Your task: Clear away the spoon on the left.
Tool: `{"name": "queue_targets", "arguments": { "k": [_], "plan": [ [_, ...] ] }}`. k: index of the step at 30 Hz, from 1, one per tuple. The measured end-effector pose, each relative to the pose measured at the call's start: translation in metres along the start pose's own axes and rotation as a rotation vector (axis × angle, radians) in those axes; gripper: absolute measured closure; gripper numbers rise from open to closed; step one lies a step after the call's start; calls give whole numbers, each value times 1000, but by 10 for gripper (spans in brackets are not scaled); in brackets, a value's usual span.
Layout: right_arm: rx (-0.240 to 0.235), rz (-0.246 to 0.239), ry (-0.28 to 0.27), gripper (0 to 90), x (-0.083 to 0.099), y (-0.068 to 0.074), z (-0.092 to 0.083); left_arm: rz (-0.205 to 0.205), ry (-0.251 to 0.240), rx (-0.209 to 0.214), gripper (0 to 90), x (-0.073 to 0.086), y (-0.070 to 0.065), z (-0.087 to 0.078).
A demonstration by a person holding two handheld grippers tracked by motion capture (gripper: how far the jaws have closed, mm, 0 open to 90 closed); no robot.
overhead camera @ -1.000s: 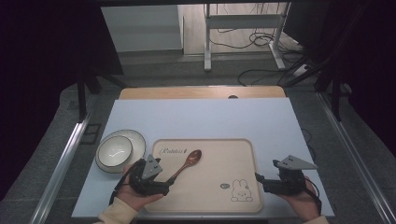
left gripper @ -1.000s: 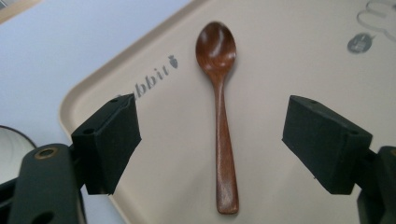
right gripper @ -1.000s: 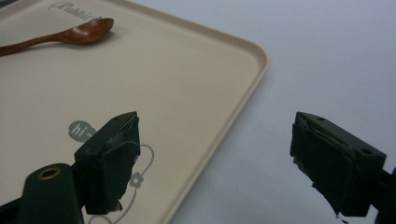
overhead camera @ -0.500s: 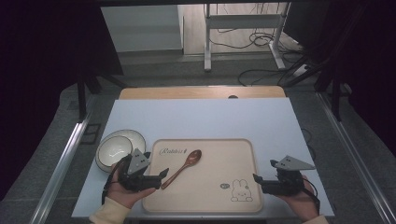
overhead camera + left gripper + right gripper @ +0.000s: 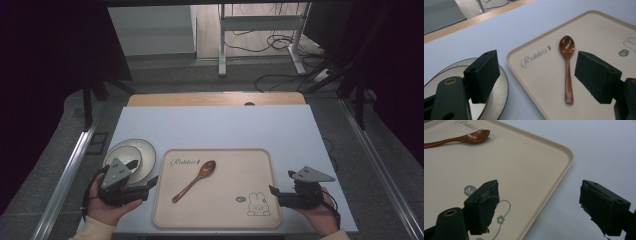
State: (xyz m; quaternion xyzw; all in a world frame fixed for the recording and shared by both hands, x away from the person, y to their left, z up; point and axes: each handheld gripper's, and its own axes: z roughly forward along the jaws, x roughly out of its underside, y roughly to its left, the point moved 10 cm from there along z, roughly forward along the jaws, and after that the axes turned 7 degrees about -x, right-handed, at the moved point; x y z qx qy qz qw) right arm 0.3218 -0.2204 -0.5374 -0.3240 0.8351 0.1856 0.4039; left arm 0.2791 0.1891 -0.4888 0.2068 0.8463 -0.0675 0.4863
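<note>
Tray is lying on the table, bearing the wooden spoon at its left half. Spoon is looking light, stiff, smooth; mid-handle suits gripping. Left gripper and right gripper are both hovering spread, empty

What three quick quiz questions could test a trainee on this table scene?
1. True or false: the spoon lies on the tray.
2. Which is nearer the plate: the left tongs or the right tongs?
3. Multiple choice: the left tongs are A) shut on the spoon, B) open and holding nothing, C) shut on the plate.

Key
1. True; it rests diagonally, bowl end near the tray's lettering.
2. The left tongs, at the plate's near edge.
3. B; the left gripper view shows the jaws wide apart, with the spoon lying between and beyond them.
</note>
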Motion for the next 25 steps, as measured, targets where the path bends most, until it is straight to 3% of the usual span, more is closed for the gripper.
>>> {"name": "queue_targets", "arguments": {
  "k": [7,25],
  "plan": [
    [10,5,1,162,2,-4,-2,-40,27,-13,204,17,14,-2],
    [23,34,-33,161,3,-11,-9,-31,39,20,205,16,3,5]
  ]
}}
